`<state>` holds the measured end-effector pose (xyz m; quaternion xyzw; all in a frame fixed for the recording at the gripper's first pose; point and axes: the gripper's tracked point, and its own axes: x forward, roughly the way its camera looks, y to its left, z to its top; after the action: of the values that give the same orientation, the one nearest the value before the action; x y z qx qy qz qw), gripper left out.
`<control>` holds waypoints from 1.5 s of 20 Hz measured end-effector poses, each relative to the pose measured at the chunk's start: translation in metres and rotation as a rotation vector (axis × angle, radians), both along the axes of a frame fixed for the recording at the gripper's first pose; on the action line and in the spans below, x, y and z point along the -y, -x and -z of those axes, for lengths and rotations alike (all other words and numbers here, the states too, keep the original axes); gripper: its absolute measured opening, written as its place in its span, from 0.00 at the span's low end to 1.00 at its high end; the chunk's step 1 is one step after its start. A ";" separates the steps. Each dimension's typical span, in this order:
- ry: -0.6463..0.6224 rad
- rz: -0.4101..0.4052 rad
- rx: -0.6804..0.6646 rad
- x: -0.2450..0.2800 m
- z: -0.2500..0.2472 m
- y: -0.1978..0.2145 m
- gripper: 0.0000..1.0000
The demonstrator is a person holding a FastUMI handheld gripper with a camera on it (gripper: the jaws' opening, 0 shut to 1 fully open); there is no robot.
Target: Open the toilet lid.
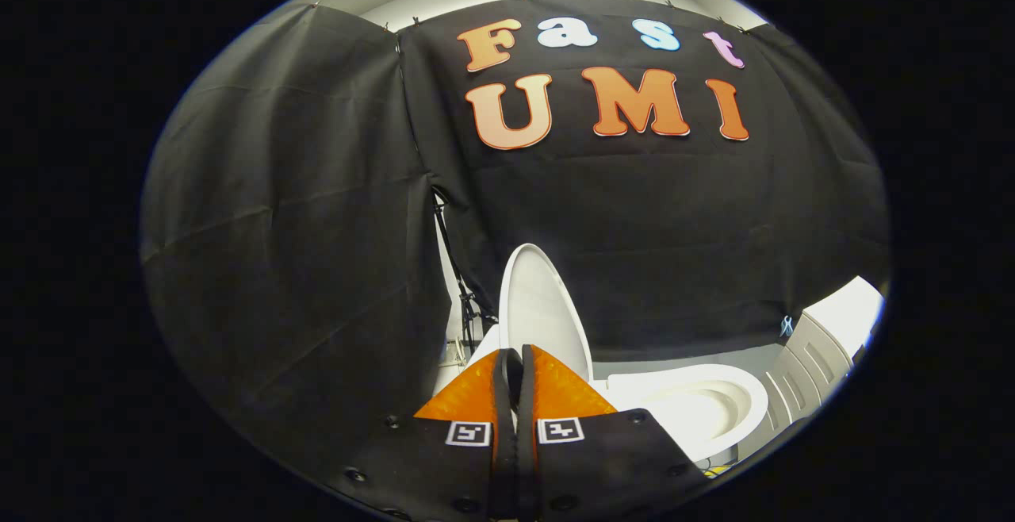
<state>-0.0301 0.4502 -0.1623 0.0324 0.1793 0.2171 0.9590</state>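
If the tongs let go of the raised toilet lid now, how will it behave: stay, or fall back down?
The toilet lid stands about upright beyond the closed tongs, so it probably stays up. It looks like one thin, smooth, stiff shell, likely light and slippery. A forward push could drop it onto the seat.

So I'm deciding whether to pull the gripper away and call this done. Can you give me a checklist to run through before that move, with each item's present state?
1. White oval toilet lid raised: ok, it stands upright beyond the fingers.
2. White toilet seat ring and bowl uncovered: ok, the opening shows beside the lid.
3. Lid resting against something so it stays up: cannot tell, its back is hidden.
4. Gripper let go of the lid: ok, its fingers are pressed together with nothing between them.
5. Fingers clear of the lid: cannot tell, the tips overlap its lower part in this view.
6. Black cable along the black cloth wall away from the fingers: ok.
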 end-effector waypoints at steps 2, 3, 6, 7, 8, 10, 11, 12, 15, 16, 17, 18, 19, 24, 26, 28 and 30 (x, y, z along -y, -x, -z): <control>0.006 0.000 0.004 -0.002 0.001 0.002 0.08; 0.012 0.004 0.009 -0.002 0.002 0.001 0.08; 0.024 0.030 0.022 0.006 -0.003 0.000 0.13; 0.020 0.039 0.011 0.009 0.001 0.002 0.19; 0.012 0.057 0.010 0.014 0.002 -0.002 0.29; -0.025 0.079 0.034 0.021 -0.011 -0.004 0.46; -0.030 0.076 0.042 0.023 -0.014 -0.004 0.60; -0.027 0.071 0.041 0.024 -0.016 -0.002 0.65; -0.045 0.065 0.056 0.031 -0.028 -0.003 0.80; -0.057 0.057 0.055 0.033 -0.032 -0.001 0.85; -0.064 0.051 0.057 0.034 -0.036 -0.002 0.89; -0.067 0.053 0.063 0.039 -0.041 -0.002 0.94; -0.070 0.058 0.071 0.045 -0.047 -0.004 0.99; -0.107 0.081 0.094 0.078 -0.073 -0.009 0.99; -0.111 0.095 0.102 0.095 -0.079 -0.014 0.99; -0.107 0.113 0.119 0.114 -0.087 -0.021 0.98; -0.096 0.134 0.133 0.135 -0.093 -0.026 0.98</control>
<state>-0.0036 0.3149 -0.0695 0.0758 0.1020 0.1625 0.9785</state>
